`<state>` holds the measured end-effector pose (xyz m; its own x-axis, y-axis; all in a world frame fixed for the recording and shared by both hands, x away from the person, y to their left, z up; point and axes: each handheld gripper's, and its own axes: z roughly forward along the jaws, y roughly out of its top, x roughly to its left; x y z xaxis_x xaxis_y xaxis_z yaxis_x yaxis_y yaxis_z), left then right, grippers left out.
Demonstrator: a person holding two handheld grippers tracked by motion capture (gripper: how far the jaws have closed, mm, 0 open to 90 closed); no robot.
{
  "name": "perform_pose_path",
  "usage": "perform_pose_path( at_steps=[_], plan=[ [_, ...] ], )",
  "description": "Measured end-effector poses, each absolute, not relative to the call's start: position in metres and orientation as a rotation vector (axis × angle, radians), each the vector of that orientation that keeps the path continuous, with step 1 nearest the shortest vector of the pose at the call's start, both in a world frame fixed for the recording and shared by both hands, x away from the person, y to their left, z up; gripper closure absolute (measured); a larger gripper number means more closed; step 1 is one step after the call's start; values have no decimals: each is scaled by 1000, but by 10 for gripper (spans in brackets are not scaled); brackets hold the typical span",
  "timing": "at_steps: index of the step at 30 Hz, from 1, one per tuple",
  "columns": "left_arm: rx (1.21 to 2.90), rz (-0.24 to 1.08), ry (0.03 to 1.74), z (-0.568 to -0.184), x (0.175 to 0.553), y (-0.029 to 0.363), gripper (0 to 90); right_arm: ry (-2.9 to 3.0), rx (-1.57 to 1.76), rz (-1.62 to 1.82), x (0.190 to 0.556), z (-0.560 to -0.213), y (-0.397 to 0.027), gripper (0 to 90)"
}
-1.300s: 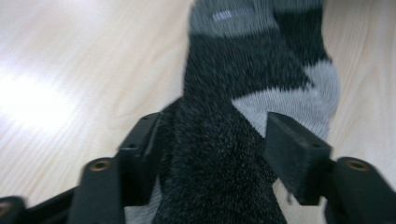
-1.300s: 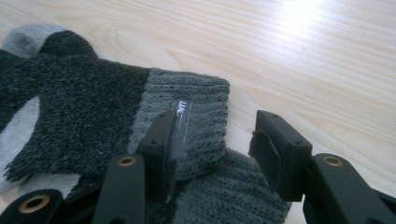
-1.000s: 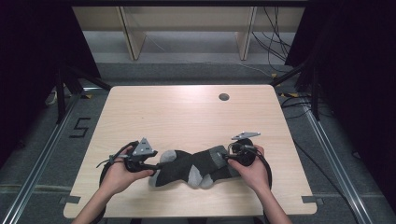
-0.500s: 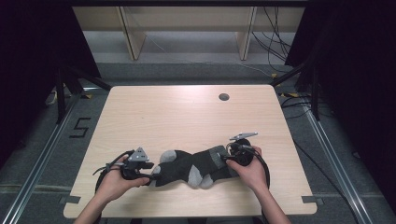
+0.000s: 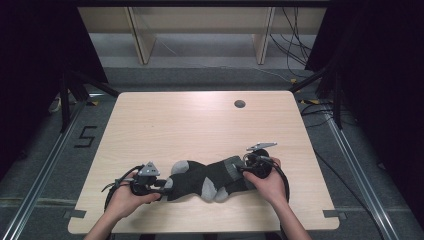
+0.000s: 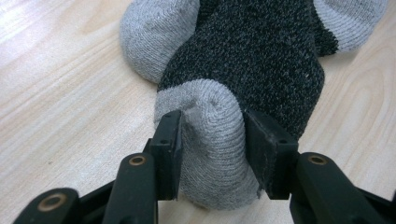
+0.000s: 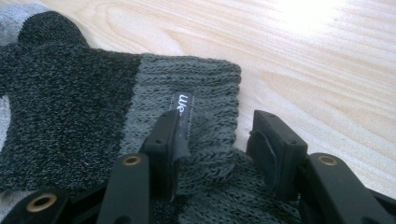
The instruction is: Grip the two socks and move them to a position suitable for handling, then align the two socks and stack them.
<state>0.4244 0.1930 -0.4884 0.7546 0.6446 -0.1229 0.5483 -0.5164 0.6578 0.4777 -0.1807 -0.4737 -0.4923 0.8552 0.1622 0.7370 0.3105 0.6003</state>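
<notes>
1. Left claw (image 6: 212, 154): jaws have just been closing onto the grey toe (image 6: 212, 140) of the sock pair (image 5: 207, 179); pads touch both sides of the toe, so it's clamped on it. Socks lie flat on the table (image 5: 200, 125), stretched btw the two claws.
2. Right claw (image 7: 217, 149): jaws have been closing too, but aren't yet pinching. They straddle the ribbed cuff (image 7: 196, 93); one pad sits by the small label (image 7: 183, 109), the other is over the cuff's edge w/ a gap.
3. Risk: left grip is on the toe tip only. If pulled, knit prob. slides out, or only one sock comes along.
4. Risk: right claw is near the cuff edge. If it closes there it may catch one layer or just a corner, and the cuff folds.
5. High view gives the full layout: left claw (image 5: 150, 184) and right claw (image 5: 250, 167) at opposite ends, hands behind them.
6. Gripper views give pad contact, the label and the rib detail, too small to read from above.
</notes>
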Motion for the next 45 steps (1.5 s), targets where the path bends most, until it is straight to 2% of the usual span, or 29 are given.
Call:
perform_pose_path(
  at_steps=[17, 27, 29, 33, 45],
  plan=[
    [2223, 189, 913, -492, 422, 193, 590, 2380, 1483, 952, 482, -476, -179, 527],
    [2206, 179, 932, -493, 422, 194, 648, 2396, 1489, 937, 478, -474, -175, 726],
    [2203, 183, 932, -493, 422, 194, 683, 2391, 1463, 936, 478, -474, -177, 765],
    [2191, 177, 942, -493, 421, 195, 730, 2398, 1451, 929, 478, -473, -176, 795],
    [2162, 227, 940, -486, 420, 198, 749, 2397, 1422, 933, 473, -466, -177, 846]
  ],
)
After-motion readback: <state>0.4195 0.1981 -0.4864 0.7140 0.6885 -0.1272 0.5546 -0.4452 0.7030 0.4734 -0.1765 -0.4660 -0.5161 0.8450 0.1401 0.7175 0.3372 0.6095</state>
